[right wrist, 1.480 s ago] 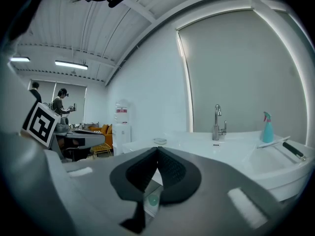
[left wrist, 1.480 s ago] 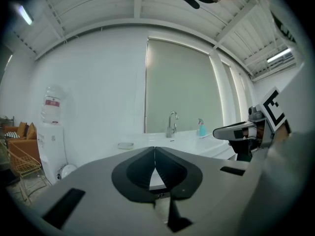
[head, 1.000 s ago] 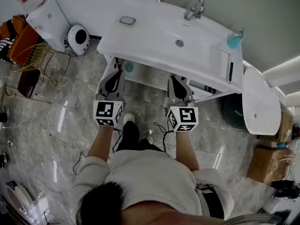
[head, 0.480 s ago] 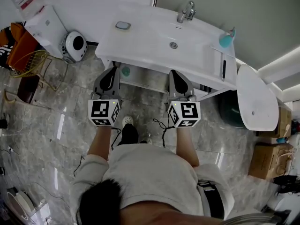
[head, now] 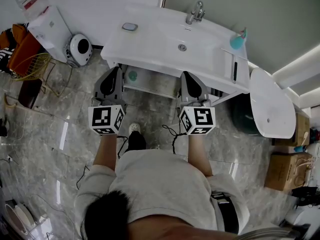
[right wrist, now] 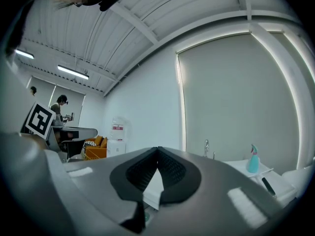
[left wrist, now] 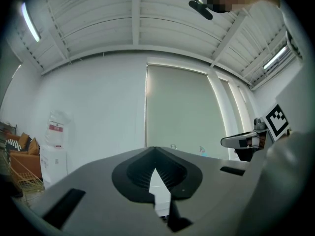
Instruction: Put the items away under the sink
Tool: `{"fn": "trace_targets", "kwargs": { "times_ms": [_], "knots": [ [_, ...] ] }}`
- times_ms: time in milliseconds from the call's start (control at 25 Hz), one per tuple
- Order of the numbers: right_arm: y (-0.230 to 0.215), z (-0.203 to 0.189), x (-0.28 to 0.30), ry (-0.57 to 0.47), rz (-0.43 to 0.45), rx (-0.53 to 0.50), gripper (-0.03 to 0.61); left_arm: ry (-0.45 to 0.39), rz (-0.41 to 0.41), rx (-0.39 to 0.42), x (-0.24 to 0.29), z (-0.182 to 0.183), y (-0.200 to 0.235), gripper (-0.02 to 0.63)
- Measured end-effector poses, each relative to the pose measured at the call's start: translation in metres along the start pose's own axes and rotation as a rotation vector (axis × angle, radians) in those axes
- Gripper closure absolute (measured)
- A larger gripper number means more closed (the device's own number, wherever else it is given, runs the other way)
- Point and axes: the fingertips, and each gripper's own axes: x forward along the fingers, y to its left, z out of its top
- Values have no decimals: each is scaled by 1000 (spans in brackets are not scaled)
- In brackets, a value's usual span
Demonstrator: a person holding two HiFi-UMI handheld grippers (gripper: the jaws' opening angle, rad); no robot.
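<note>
Both grippers are level just in front of the sink (head: 165, 39), pointing at its front edge, one per side of the drain. Left gripper (left wrist: 150, 149): jaws together, nothing btwn them. Right gripper (right wrist: 157, 149): jaws together too, empty.

Things left on top of the sink: small grey pad (head: 130, 27) at the left rear corner, teal spray bottle (head: 239, 39) at the right rear, slim dark thing (head: 234, 71) on the right end near the front, can't tell what it is. Under the sink there's a shelf (head: 155, 85), w/ one round greenish item (head: 132, 75) already on it, below the sink's left part.

Step, as I read it: btwn items. One thing stowed, hands free, lining up for the next pick.

Next move prob. needs: open jaws first, then reach over the sink's front edge. Right gripper is the nearer one for the bottle, left for the pad. Bottle is tall and upright, so grab the body, not the nozzle, or it may tip. Then drop low and slide it onto the shelf under the sink, clear of the green item.
</note>
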Motion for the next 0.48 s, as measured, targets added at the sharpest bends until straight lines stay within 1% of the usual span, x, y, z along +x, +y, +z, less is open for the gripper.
{"fn": "trace_targets", "kwargs": {
  "times_ms": [480],
  "knots": [
    [3, 12, -32, -30, -1, -7, 568, -36, 1, 12, -27, 12, -21, 606]
  ]
}}
